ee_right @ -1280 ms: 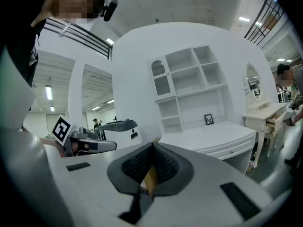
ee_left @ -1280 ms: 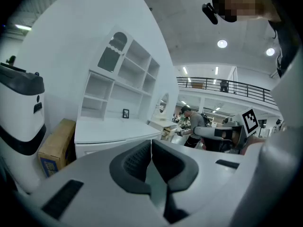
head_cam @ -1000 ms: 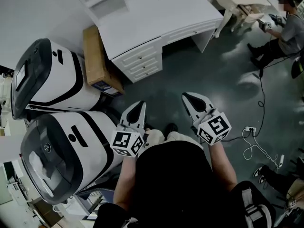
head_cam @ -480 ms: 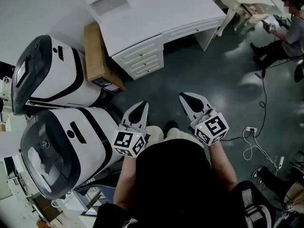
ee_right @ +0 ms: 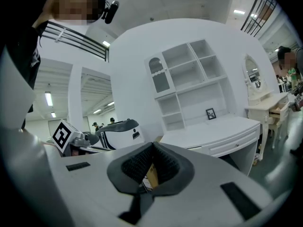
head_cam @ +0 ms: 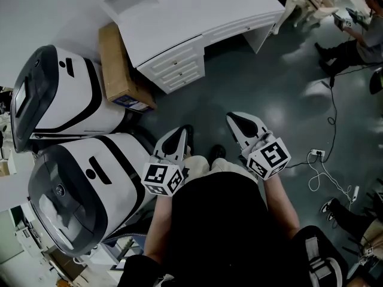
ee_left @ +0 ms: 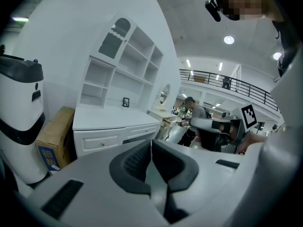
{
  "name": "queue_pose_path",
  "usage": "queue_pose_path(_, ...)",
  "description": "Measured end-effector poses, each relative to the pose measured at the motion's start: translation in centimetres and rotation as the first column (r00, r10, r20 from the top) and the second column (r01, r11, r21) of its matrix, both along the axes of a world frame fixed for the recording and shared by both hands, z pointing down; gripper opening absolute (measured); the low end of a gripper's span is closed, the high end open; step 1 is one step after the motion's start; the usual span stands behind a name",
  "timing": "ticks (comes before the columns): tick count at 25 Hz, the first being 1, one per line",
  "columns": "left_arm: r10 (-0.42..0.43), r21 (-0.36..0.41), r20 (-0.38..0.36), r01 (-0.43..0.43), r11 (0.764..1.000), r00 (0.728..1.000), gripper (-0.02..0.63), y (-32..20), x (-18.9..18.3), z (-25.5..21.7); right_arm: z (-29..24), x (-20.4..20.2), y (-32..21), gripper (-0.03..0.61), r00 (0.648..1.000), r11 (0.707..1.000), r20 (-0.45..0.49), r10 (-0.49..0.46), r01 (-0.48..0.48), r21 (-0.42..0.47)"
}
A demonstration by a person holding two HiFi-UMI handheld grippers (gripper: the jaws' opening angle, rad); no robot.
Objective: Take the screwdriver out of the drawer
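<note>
No screwdriver shows in any view. The white desk stands ahead of me, and its stack of drawers is closed. Those drawers show low left in the left gripper view, and a desk drawer shows at the right of the right gripper view. My left gripper is held in front of my body, shut and empty, well short of the desk. My right gripper is beside it, also shut with nothing between its jaws. In their own views the left gripper and the right gripper both point toward the desk.
A cardboard box leans against the desk's left end. Two large white machines crowd the left side. A cable and power strip lie on the floor at right. A seated person and a small cream table are at the far right.
Both grippers have sunk a little and stay shut. The head view has shifted slightly, so the desk sits higher in it.
</note>
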State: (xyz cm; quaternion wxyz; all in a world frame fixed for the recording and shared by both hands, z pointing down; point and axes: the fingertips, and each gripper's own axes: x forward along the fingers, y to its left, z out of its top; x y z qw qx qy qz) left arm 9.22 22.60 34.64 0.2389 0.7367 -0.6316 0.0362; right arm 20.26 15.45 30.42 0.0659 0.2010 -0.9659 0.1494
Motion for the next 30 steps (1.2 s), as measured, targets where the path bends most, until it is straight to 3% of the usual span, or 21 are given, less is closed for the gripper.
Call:
queue_pose_path(18, 0.145, -0.032, -0.007, -0.145, 0.989, 0.989, 0.026, -10.3, -9.8, 2.0, -0.1, -9.5, -7.4, 0.018, 0.994, 0.995, -0.045, 0.096, -0.097, -0.024)
queue_pose_path(30, 0.285, -0.074, -0.001, -0.284, 0.956, 0.958, 0.026, -15.7, -14.1, 4.8, 1.1, -13.9, -9.9, 0.018, 0.972, 0.976, -0.094, 0.213, -0.217, -0.031)
